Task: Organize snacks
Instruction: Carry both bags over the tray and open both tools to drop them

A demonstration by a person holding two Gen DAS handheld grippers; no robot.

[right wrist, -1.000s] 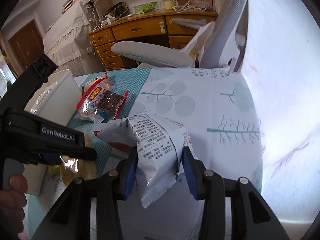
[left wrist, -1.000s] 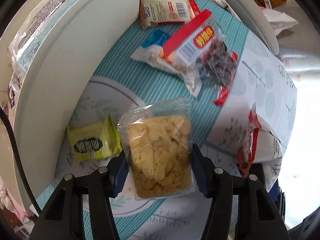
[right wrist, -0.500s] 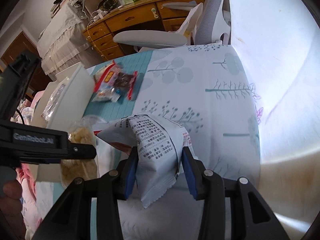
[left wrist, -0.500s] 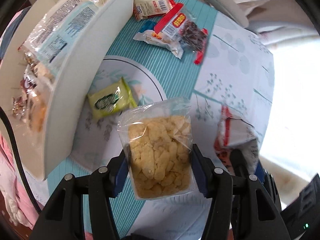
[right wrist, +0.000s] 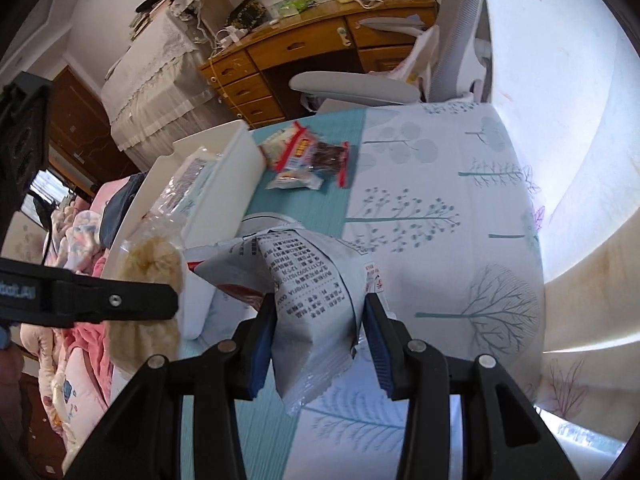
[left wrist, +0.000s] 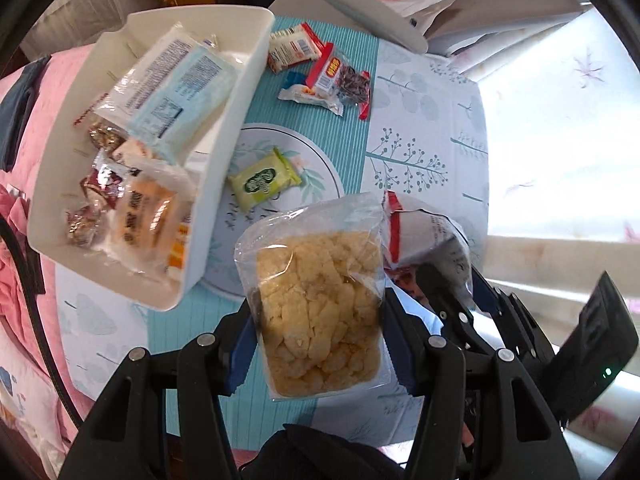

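My left gripper (left wrist: 320, 336) is shut on a clear bag of yellow puffed snacks (left wrist: 316, 312), held high over the table and pointing almost straight down. My right gripper (right wrist: 320, 344) is shut on a white printed snack packet (right wrist: 316, 300), which also shows in the left wrist view as the white packet (left wrist: 424, 236) just right of the yellow bag. A white storage bin (left wrist: 224, 152) with several snacks inside sits left of both. On the cloth lie a green packet (left wrist: 264, 178), a red-topped dark snack bag (left wrist: 340, 76), a small white wrapped snack (left wrist: 310, 94) and a cream-and-red packet (left wrist: 294, 46).
The table wears a teal-and-white patterned cloth (left wrist: 420, 120). A grey chair (right wrist: 352, 86) stands at its far edge, with a wooden desk (right wrist: 304, 46) behind. Pink bedding (left wrist: 24, 184) lies left of the bin. The left gripper's black body (right wrist: 80, 302) crosses the right wrist view.
Both grippers have risen with their packets still held. In the left wrist view the table has shrunk away and the inside of the bin has come into sight.
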